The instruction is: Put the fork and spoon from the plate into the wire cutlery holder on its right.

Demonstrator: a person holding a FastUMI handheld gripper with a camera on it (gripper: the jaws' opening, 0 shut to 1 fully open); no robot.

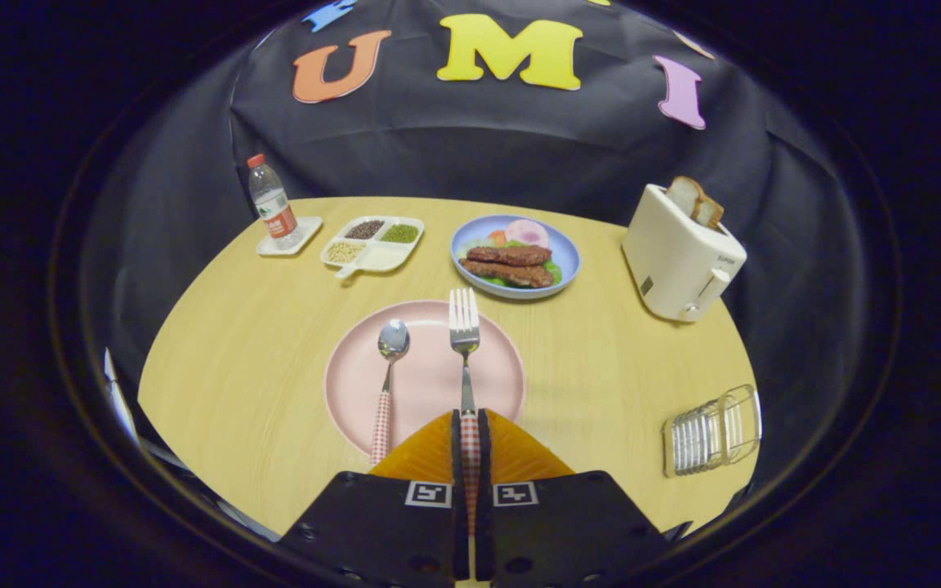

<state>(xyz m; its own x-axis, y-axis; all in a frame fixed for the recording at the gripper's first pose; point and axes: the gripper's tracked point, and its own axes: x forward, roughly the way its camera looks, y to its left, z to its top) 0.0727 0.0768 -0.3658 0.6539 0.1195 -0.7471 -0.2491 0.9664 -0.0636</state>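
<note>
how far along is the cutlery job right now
Nothing is done yet: the clear wire cutlery holder stands empty. In hand: the hand-held gripper is shut on the checked handle of the silver fork. Left: the checked-handled silver spoon lies on the round pink plate.

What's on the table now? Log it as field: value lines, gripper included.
gripper: shut on the fork handle
fork: tines ahead of the fingers, over the plate
spoon: lying on the plate, beside the fork, untouched
plate: pink, just ahead of the fingers
holder: wire, right of the plate, nothing in it
beyond the plate: food dish, toaster, divided tray, bottle
</note>
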